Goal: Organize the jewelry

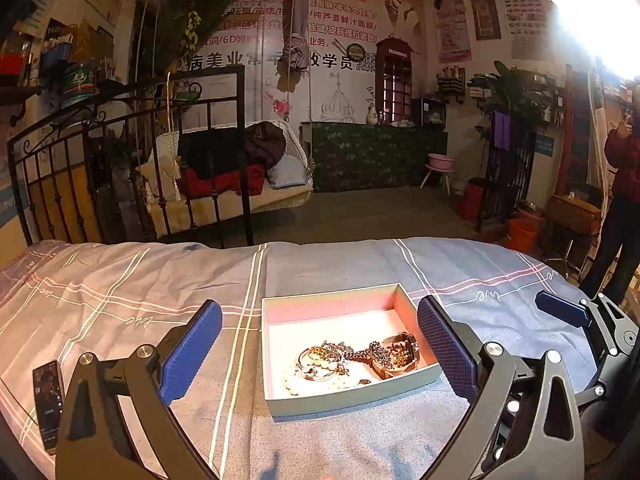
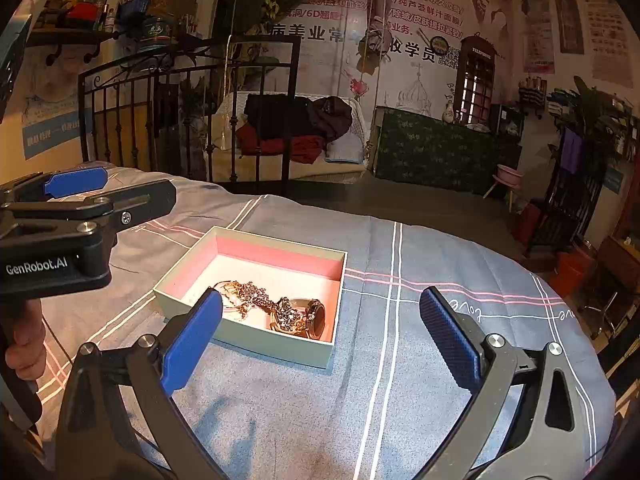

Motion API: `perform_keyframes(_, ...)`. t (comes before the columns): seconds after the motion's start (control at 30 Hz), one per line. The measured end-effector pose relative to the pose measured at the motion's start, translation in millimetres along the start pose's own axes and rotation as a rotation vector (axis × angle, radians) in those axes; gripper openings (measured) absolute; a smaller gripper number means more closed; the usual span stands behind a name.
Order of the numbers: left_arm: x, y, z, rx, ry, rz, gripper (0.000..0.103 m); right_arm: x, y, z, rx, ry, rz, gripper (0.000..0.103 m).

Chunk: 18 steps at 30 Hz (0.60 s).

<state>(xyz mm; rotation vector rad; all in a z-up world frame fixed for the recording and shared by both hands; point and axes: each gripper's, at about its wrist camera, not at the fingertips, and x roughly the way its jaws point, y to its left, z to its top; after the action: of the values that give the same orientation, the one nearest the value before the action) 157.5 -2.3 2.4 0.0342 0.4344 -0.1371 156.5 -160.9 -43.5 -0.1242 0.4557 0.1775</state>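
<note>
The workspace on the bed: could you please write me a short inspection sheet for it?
Surface: bed cover, grey-blue with pink and white stripes, a little wrinkled.
Job's things: open box on the cover; jewelry piled inside, including a watch.
Clutter: phone near the cover's left edge.
Grippers: left gripper and right gripper, jaws wide, nothing between them.
Cables: thin dark cable beside the hand.
Surroundings: iron bed frame, hanging swing seat with clothes, wall posters, a person standing on the right.
</note>
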Motion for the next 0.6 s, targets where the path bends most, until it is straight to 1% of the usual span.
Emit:
perform_keyframes(0.23, -1.1, 2.0, -1.0, 0.001, 0.004, 0.01, 0.097, 0.6, 1.4, -2.9, -0.005, 0.008, 0.007, 0.097)
perform_keyframes(0.4, -1.3, 3.3, -1.9, -0.005, 0.009, -0.005, 0.097, -0.3, 2.6, -4.4, -0.013, 0.014, 0.009, 0.097)
perform_keyframes(0.47, -0.3, 5.9, -2.0, -0.021, 0.028, -0.02, 0.097, -0.7, 2.3, -6.0, -0.015, 0.018, 0.007, 0.097)
perform_keyframes(0.6, -1.0, 6.8, -3.3, -0.026, 0.02, 0.01, 0.097, -0.8, 1.4, -9.0, -0.016, 0.027, 0.008, 0.097)
